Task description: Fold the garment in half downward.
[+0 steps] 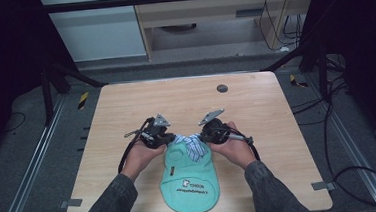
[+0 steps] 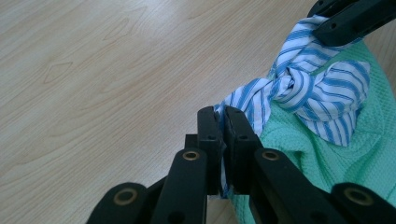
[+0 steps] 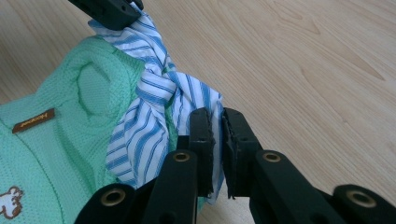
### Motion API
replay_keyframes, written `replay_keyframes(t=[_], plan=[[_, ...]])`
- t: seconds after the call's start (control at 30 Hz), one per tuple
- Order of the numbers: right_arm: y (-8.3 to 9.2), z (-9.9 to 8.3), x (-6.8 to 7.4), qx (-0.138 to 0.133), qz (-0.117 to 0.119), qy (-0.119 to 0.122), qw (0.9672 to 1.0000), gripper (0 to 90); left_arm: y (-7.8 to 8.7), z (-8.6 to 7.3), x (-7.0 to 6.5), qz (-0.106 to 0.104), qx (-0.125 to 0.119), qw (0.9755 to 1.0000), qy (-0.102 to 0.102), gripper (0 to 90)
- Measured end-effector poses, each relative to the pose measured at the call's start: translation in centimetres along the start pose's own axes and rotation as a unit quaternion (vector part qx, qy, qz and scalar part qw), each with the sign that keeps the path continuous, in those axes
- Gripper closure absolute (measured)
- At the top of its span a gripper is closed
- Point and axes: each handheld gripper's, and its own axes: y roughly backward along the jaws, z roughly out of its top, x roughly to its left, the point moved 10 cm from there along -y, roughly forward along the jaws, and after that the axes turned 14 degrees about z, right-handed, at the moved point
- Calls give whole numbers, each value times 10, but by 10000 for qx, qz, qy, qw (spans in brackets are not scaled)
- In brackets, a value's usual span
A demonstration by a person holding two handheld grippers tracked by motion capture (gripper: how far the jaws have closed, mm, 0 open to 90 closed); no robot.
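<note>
A small mint-green garment (image 1: pixel 188 178) lies flat near the table's front edge, with a blue-and-white striped collar (image 1: pixel 191 145) knotted at its top. My left gripper (image 1: pixel 164 137) is shut on the left end of the striped collar (image 2: pixel 247 100). My right gripper (image 1: pixel 204 135) is shut on the collar's right end (image 3: pixel 205 100). The knot (image 2: pixel 299 86) sits between the two grippers. In the left gripper view the right gripper's jaw tip (image 2: pixel 348 21) pinches the far end. A brown label (image 3: pixel 33 120) and a printed patch (image 1: pixel 188 186) mark the garment.
The wooden table (image 1: pixel 126 105) has bare room behind and beside the garment. A dark round disc (image 1: pixel 222 88) sits at the back right of the tabletop. Black frame legs and cables surround the table on the floor.
</note>
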Motion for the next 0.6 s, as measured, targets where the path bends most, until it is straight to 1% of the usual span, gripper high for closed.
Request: replay_keyframes(t=[0.3,0.6], plan=[[4,4,1,60,-12,92,9999,829,2,3,1,22,-16,10000,-8,863],[12,10,3,50,-23,171,9998,829,10,12,4,75,-56,9999,-112,863]])
